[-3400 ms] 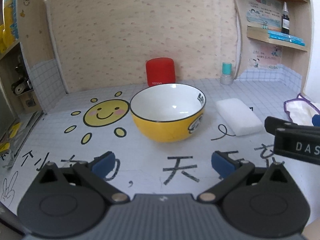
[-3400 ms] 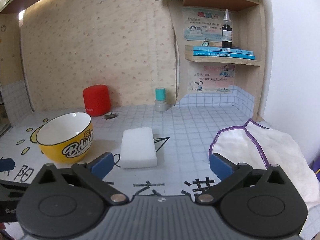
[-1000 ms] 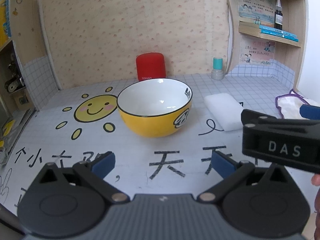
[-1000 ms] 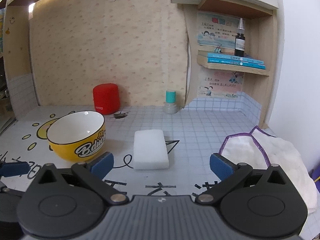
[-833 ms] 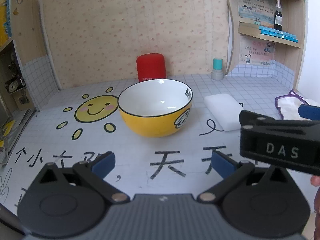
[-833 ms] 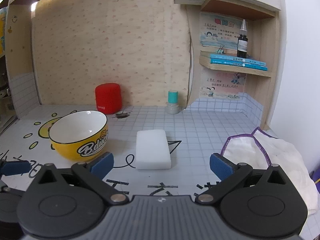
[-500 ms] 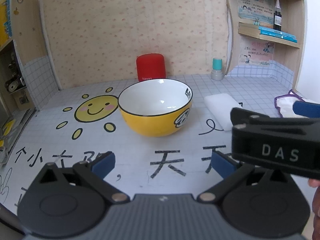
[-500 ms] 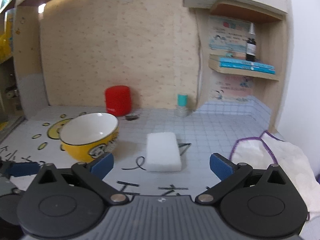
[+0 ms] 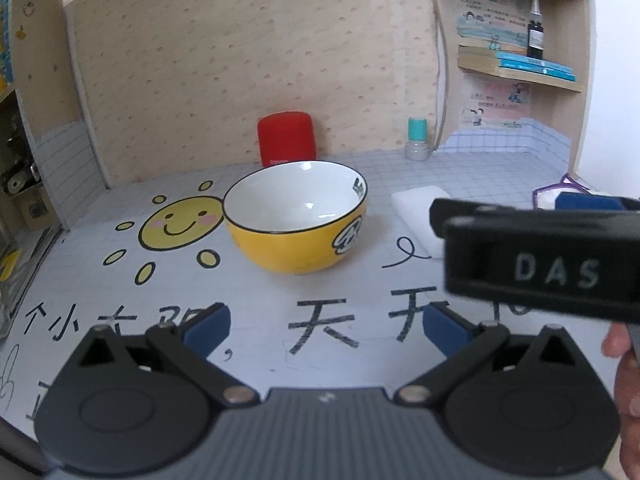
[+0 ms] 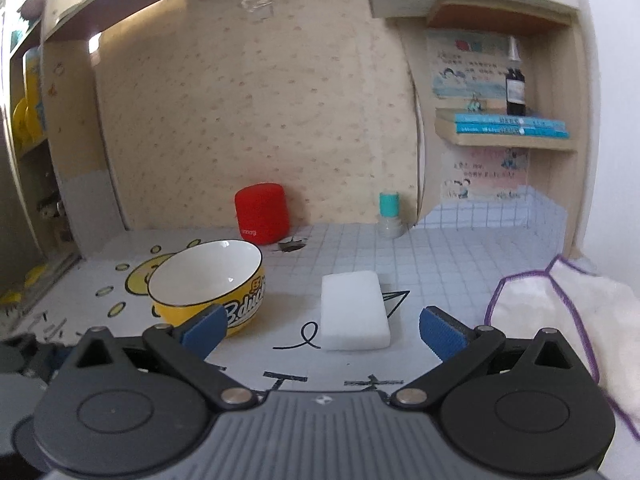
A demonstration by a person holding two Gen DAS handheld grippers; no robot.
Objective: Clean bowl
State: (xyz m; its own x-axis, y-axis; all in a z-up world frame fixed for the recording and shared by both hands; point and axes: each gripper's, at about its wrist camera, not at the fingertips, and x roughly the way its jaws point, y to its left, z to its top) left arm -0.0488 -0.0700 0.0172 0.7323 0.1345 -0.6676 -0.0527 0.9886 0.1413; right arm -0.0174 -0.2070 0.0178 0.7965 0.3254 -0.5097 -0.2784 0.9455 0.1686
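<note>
A yellow bowl with a white inside stands upright on the printed mat; it also shows in the right wrist view. A white sponge block lies flat to its right, partly hidden in the left wrist view behind the right gripper's body. My left gripper is open and empty, short of the bowl. My right gripper is open and empty, with the sponge just ahead between its blue fingertips.
A red cylinder and a small teal-capped bottle stand by the back wall. A white cloth with purple edging lies at the right. A shelf with books and a dark bottle hangs at the upper right.
The right gripper has moved left and forward, so the sponge now lies centred ahead of it. In the left wrist view the right gripper's body has slid further left. The left gripper has barely moved.
</note>
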